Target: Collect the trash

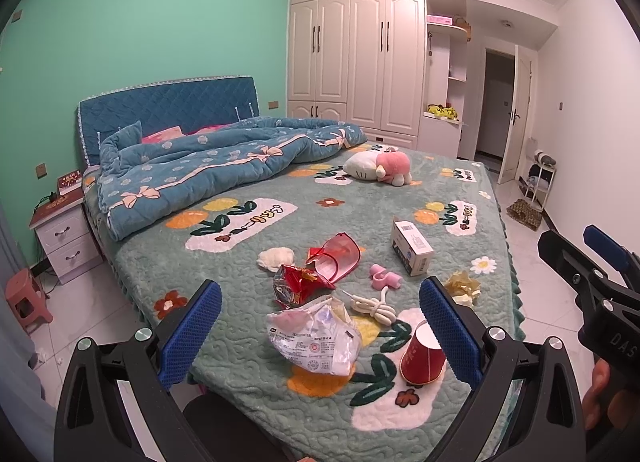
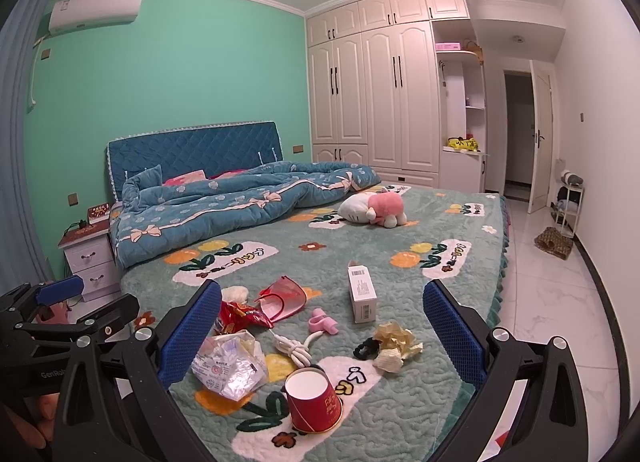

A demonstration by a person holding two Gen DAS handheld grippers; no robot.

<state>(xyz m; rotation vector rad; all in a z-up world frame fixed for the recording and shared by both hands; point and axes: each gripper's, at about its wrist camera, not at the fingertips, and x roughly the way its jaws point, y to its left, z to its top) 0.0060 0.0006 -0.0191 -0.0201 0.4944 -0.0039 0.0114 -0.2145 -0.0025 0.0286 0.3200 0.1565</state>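
Crinkled clear plastic wrapper [image 1: 316, 342] and red paper cup [image 1: 422, 358] lie on the bed just ahead of your left hand-held gripper [image 1: 320, 326], both hand-held grippers spread wide, empty, ready to pick.

- A mint-green wall [image 2: 180, 74] stands behind the bed [image 2: 400, 262], with a white air conditioner [image 2: 96, 14] at 10 o'clock
- Cream wardrobe [image 2: 380, 94] fills the far wall at 12 o'clock
- An open white door [image 2: 542, 138] shows a dark hallway at 2 o'clock
- White nightstand [image 1: 66, 236] sits at 9 o'clock beside the blue headboard [image 1: 168, 110]
- Glossy white tiled floor [image 2: 560, 322] runs along the right
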